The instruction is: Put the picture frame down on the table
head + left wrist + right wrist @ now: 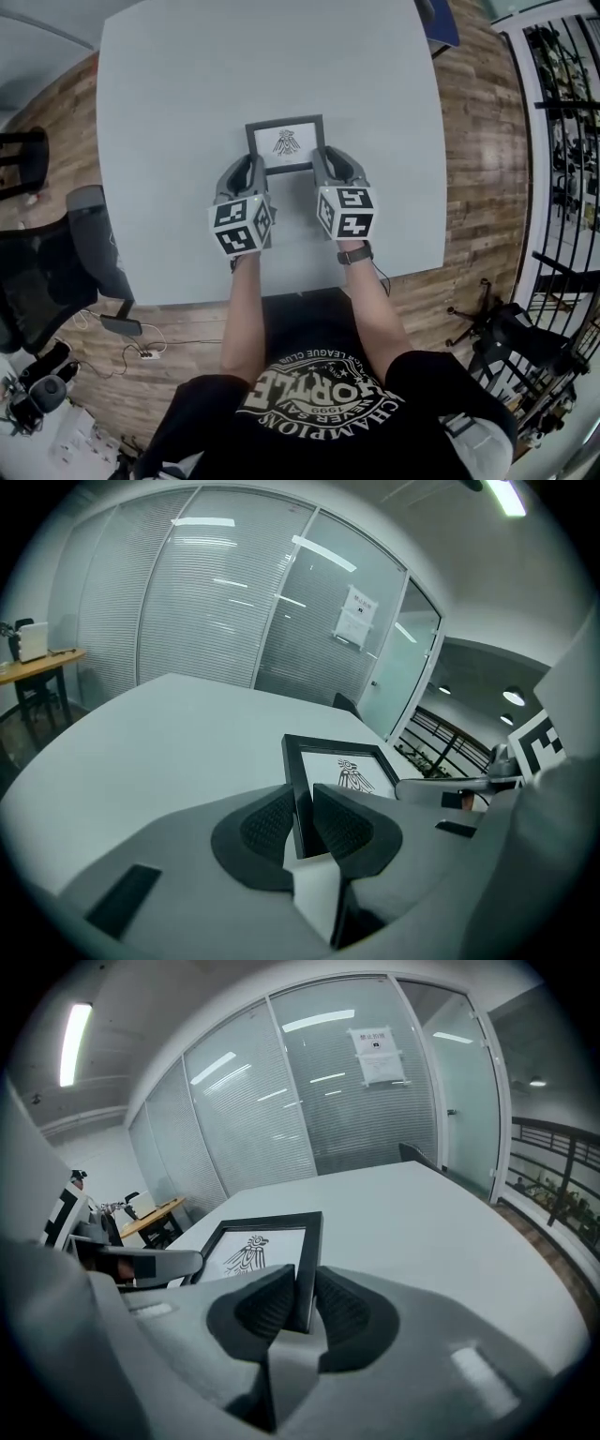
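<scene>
Black picture frame [285,141] looks light, stiff, breakable; left gripper [302,810] and right gripper [305,1302] fingers pinch its side edges.

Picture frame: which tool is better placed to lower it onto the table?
Neither; use both. The left tool is shut on the left edge of the picture frame, the right tool on its right edge, about level. Lowering with one alone would probably tilt it.
</scene>
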Available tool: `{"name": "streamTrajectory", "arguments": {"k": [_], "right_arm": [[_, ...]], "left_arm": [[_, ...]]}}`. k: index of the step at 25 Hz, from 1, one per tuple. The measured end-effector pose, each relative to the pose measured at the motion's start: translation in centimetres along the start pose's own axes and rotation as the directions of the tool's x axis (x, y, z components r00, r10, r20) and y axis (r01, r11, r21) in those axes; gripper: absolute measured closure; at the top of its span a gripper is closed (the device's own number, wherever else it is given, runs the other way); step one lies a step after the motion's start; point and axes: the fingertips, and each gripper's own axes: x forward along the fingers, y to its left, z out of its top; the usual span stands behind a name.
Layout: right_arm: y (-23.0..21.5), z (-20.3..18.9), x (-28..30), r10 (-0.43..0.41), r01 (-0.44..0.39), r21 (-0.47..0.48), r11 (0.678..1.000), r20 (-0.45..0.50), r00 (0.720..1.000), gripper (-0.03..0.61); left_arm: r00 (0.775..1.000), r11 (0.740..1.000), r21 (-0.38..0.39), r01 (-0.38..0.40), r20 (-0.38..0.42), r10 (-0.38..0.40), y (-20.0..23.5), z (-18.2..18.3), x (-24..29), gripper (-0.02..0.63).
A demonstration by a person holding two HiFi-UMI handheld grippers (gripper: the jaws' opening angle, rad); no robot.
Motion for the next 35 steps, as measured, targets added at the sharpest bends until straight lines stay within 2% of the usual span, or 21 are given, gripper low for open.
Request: {"name": "streamTrajectory", "arguments": {"k": [9,18,29,35], "right_arm": [[-2.0,-3.9,4.0,-0.031,0.03,-0.014,0.999,-0.113,0.993,0.509],[-2.7,-6.4,6.9,-0.042,0.038,-0.022,0.999,-0.201,0.979,0.509],[-3.2,-6.4,7.7,-0.058,0.051,-0.041,0.998,-0.196,0.979,0.506],[-3.1,-6.1,7.0,-0.038,0.034,-0.024,0.999,-0.197,0.98,0.503]], "left_arm": [[0.992,1.0,0.003,-0.009,-0.125,0.01,1.4,-3.8,4.5,0.543],[0.98,0.999,0.028,-0.038,-0.193,0.043,2.9,-6.2,7.4,0.543],[0.981,0.996,0.08,-0.048,-0.185,0.063,2.8,-6.3,8.3,0.543],[0.986,1.0,0.019,-0.014,-0.163,0.017,2.4,-6.2,7.7,0.529]]}}
